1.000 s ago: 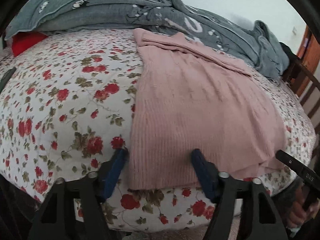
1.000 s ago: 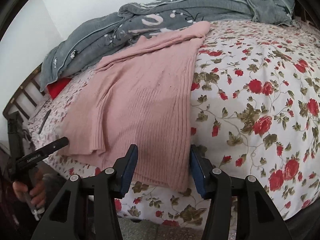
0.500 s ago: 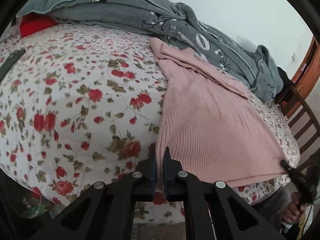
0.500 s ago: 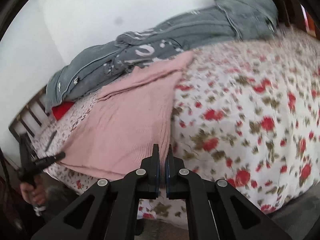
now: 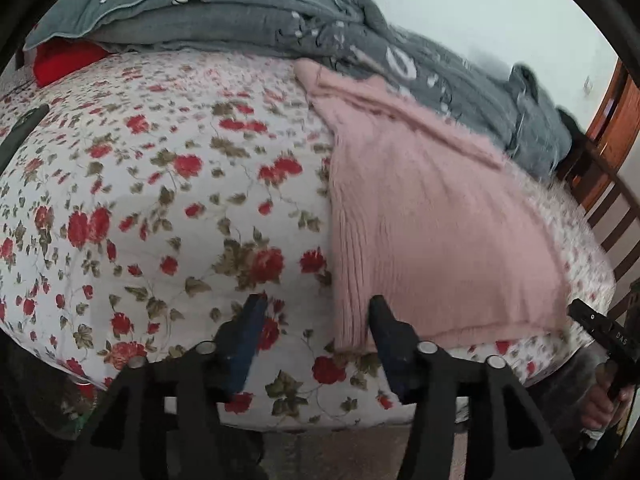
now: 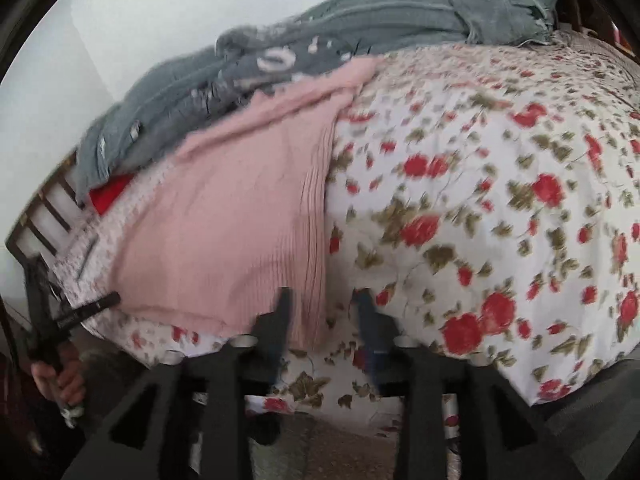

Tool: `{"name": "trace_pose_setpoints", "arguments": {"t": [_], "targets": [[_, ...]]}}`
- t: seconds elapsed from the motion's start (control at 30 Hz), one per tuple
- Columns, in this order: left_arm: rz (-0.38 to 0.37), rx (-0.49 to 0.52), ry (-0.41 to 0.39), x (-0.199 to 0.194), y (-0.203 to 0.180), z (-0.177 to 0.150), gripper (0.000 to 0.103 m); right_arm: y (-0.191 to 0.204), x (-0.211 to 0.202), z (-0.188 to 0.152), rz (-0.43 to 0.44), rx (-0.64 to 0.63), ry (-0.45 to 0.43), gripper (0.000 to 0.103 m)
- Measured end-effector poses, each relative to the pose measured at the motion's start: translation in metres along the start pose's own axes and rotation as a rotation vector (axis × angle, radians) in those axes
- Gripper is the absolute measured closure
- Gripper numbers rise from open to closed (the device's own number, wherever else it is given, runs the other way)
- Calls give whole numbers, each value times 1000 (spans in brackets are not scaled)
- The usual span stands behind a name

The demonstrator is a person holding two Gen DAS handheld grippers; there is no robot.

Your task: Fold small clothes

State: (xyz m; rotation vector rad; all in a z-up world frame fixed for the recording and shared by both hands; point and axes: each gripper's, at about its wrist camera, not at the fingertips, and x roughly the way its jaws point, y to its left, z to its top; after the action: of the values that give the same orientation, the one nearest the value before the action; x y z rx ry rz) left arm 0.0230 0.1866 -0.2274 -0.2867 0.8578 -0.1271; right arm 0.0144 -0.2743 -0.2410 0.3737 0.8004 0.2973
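Folding barely started: pink sweater [image 5: 432, 216] lies flat on the floral bedsheet [image 5: 160, 208]; left gripper [image 5: 316, 320] and right gripper [image 6: 324, 312] opening, gripping nothing.

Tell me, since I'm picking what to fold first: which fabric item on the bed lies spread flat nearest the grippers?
The pink sweater: it lies flat with its hem at the bed's near edge. The grey blanket is bunched along the far side, and the red item is tucked under it.

Soft daylight, motion blur, fisheye warp
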Motion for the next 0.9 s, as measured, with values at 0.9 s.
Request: {"name": "trace_pose_setpoints", "arguments": {"t": [0.9], "targets": [[55, 63, -45, 21, -21, -1, 48, 14, 35, -16, -92, -139, -33, 82]]}}
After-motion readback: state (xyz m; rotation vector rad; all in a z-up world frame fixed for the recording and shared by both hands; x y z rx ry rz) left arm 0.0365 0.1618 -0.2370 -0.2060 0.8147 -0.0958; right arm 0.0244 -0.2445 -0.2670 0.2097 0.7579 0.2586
